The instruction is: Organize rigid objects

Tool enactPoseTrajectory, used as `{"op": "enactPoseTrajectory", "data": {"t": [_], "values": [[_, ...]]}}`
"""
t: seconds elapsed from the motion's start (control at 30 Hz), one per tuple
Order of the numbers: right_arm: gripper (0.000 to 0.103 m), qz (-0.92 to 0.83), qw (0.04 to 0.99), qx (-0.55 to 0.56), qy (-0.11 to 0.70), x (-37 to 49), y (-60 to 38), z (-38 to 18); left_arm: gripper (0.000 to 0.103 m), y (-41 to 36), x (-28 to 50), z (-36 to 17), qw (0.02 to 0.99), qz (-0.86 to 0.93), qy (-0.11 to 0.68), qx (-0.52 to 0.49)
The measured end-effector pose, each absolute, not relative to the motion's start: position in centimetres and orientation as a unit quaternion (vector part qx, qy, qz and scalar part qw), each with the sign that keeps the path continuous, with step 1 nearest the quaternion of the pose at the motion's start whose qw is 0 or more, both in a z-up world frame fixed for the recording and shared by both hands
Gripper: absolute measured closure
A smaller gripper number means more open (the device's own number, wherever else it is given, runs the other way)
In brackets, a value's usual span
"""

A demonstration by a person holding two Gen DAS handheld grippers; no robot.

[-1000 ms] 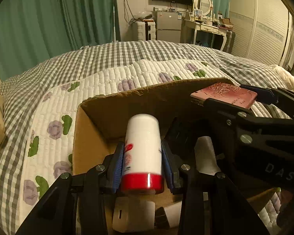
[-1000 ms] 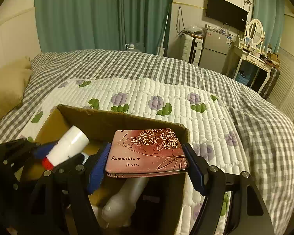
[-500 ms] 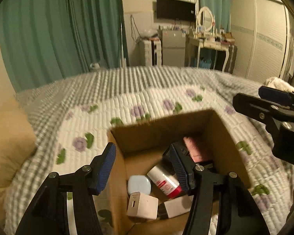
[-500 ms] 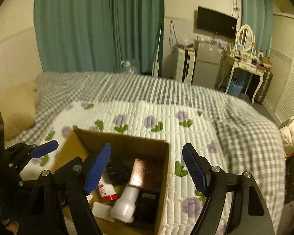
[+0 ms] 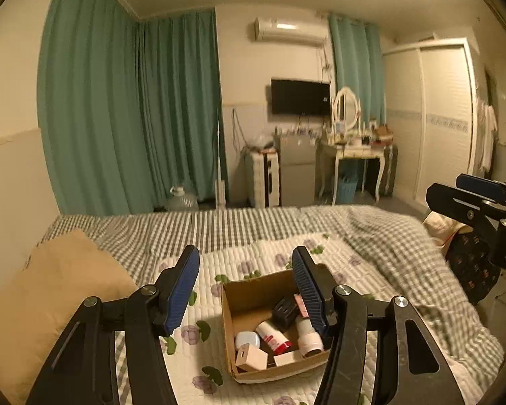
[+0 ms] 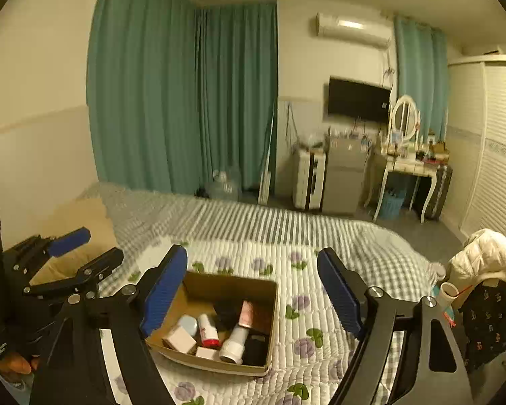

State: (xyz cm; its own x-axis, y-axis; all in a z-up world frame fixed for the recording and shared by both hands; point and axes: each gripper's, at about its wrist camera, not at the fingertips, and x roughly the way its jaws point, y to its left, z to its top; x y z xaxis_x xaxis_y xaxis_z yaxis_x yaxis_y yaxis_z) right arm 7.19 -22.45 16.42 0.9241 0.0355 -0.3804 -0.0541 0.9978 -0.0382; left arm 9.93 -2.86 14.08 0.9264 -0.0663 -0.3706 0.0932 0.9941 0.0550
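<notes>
An open cardboard box (image 5: 228,307) (image 6: 273,307) stands on the flowered quilt on the bed. Inside lie a white bottle with a red band (image 5: 273,334) (image 6: 208,330), a pink rose card (image 6: 247,314), a white flashlight-like tube (image 5: 307,332) (image 6: 233,343), a black item (image 5: 284,307), a round pale blue case (image 5: 247,339) (image 6: 188,324) and small white blocks (image 5: 251,358) (image 6: 179,339). My left gripper (image 5: 246,290) is open and empty, raised well above the box. My right gripper (image 6: 253,290) is open and empty, also high above it.
A tan pillow (image 5: 50,290) lies at the bed's left. The grey checked blanket (image 5: 388,236) covers the far and right side. Green curtains, a TV, a small fridge and a dressing table (image 6: 404,165) line the far wall. Clothes (image 6: 482,270) hang at right.
Both grippers let go of their objects, the bottle and the rose card, which now lie in the box. Both have opened and pulled up and back from the box.
</notes>
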Motion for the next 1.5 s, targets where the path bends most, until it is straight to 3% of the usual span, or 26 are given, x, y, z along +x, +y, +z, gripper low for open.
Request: {"op": "enactPoseTrajectory", "data": {"t": [0.23, 0.4, 0.57, 0.63, 0.73, 1.5], "values": [[0.019, 0.026, 0.986, -0.030, 0.162, 2.1, -21.7, 16.4, 0.038, -1.3, 5.0, 13.2, 0.988, -0.031, 0.151, 0.014], [0.011, 0.011, 0.987, -0.031, 0.156, 1.1, -21.1, 11.6, 0.031, -0.3, 4.7, 9.0, 0.988, -0.024, 0.153, 0.000], [0.009, -0.010, 0.982, -0.044, 0.182, 2.8, -20.6, 4.2, 0.013, 0.0, 5.3, 4.2, 0.985, -0.010, 0.174, 0.016], [0.007, -0.007, 0.981, -0.039, 0.189, 3.2, -20.7, 2.2, 0.000, 0.0, 5.2, 2.5, 0.987, 0.000, 0.160, 0.020], [0.000, -0.014, 0.979, -0.036, 0.199, 3.6, -20.9, 0.4, 0.000, -0.1, 5.2, 0.2, 0.987, 0.010, 0.158, 0.022], [0.000, -0.036, 0.976, -0.048, 0.210, 4.5, -21.0, -0.8, 0.000, 0.6, 5.4, -1.1, 0.982, -0.007, 0.188, -0.009]]}}
